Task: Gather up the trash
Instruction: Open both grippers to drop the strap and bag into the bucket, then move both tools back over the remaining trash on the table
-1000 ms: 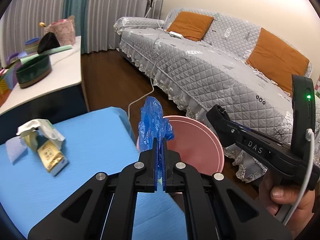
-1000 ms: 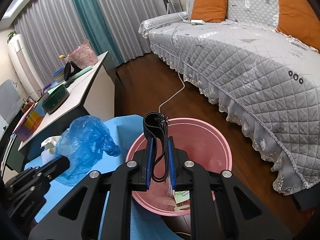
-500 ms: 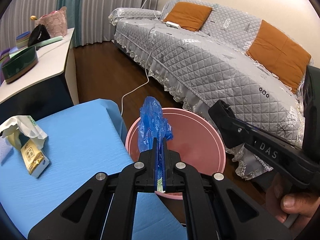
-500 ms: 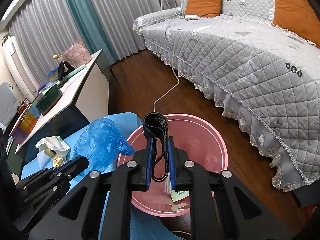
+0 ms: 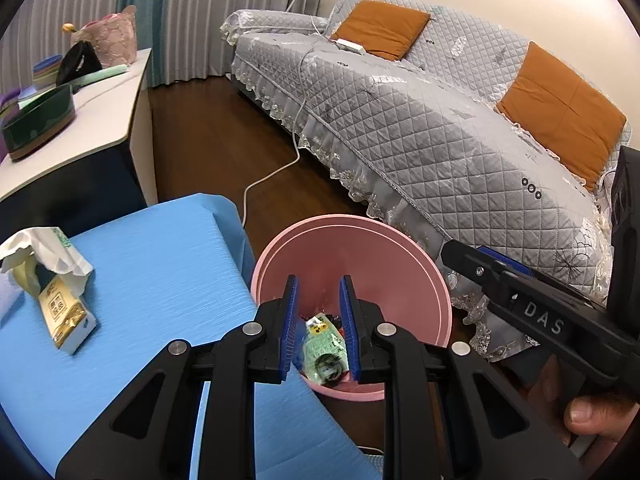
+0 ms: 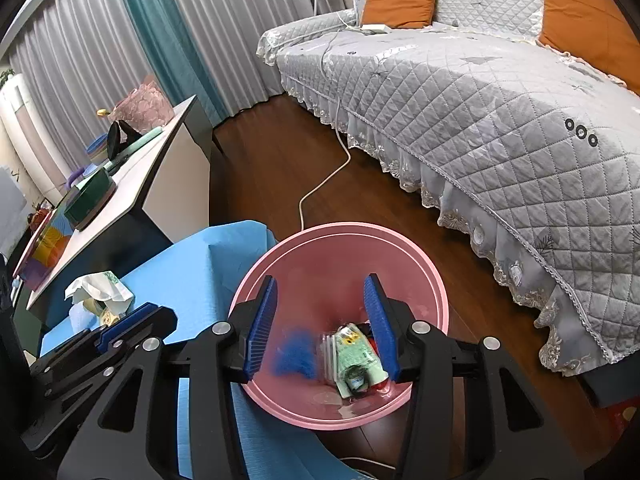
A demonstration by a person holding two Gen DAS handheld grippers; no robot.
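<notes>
On the left of the blue surface (image 5: 152,280) we see the trash yet to be collected: a crumpled tissue (image 5: 36,252) draped over a small gold-printed carton (image 5: 66,320). We judge both light; the tissue is soft and will crush, so we would pinch its bunched top, and take the stiffer carton across its narrow sides.

The left gripper (image 5: 318,300) hangs over the pink bin (image 5: 400,252) with jaws apart and empty; they have just been opening. A second ago it clamped a blue plastic bag, which now shows as a blur (image 6: 294,356) low in the bin. The right gripper (image 6: 322,316), wider apart, has also just been opening; its black strap (image 6: 356,380) now seems to lie on the green packet (image 6: 356,354).
</notes>
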